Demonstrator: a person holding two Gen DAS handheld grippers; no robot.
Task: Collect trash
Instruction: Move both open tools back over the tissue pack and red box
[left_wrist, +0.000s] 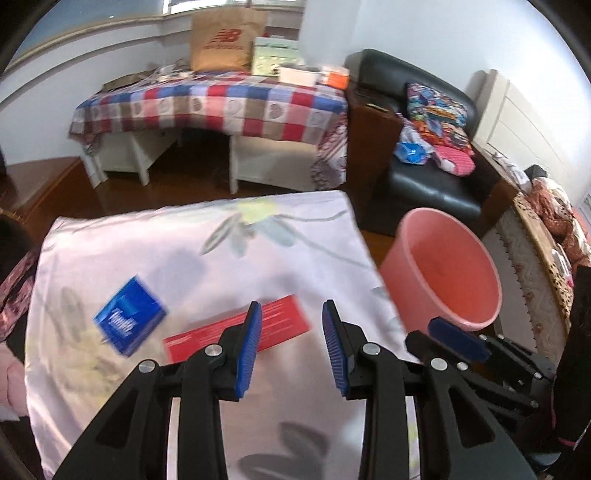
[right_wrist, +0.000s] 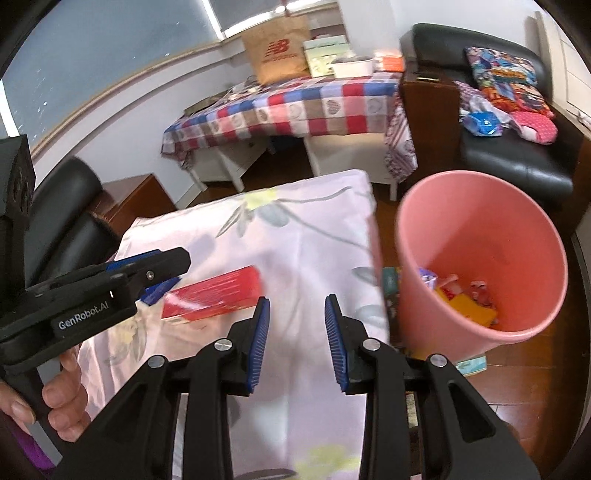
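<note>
A red flat box and a blue box lie on the white flowered cloth of the table. My left gripper hovers over the cloth just in front of the red box, open, with nothing between its blue pads. My right gripper is also open and holds nothing, near the cloth's right edge. A pink bucket stands on the floor to the right with several pieces of trash inside. In the right wrist view the left gripper sits above the red box.
A hand holds the left gripper's handle. Small packets lie on the wooden floor beside the bucket. Behind are a checked-cloth table with a brown paper bag and a black armchair with cushions.
</note>
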